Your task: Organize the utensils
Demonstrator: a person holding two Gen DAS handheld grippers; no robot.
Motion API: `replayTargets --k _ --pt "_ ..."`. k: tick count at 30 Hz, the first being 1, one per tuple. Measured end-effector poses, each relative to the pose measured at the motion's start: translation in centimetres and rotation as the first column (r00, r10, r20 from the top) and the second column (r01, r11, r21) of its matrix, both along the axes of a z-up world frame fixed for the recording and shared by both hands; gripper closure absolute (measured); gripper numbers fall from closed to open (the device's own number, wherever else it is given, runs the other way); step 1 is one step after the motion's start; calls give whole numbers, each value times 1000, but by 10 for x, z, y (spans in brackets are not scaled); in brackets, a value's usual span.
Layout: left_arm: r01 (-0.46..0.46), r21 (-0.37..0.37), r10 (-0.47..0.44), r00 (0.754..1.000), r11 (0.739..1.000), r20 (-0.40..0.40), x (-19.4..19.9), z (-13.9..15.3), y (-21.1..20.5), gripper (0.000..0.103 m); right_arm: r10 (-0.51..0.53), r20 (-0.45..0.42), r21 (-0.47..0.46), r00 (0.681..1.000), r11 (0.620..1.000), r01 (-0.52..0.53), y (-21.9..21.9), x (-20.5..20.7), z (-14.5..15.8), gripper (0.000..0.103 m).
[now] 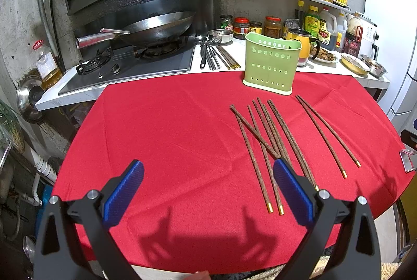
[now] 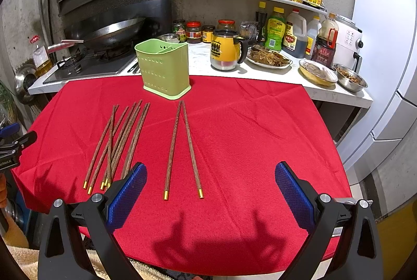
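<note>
Several dark wooden chopsticks with gold tips lie in a crossed bunch on the red tablecloth. A separate pair of chopsticks lies to their right. A green perforated utensil holder stands upright at the cloth's far edge. My left gripper is open above the near cloth, its right finger overlapping the bunch's near ends. My right gripper is open, with the pair's gold ends lying between its fingers and lower down on the cloth.
Behind the table runs a counter with a gas hob and wok, loose metal utensils, a yellow mug, jars, sauce bottles and food dishes. A white fridge stands at the right.
</note>
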State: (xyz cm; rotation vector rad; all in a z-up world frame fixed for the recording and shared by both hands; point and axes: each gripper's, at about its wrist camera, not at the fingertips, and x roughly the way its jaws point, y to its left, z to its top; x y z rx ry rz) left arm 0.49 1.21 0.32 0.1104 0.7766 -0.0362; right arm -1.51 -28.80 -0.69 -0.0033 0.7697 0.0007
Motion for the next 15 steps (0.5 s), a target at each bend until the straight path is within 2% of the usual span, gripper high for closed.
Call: replayTargets --k 15 --pt "0 0 0 1000 1000 -1 0 0 0 6 3 -1 0 1000 1000 -3 0 0 1 6"
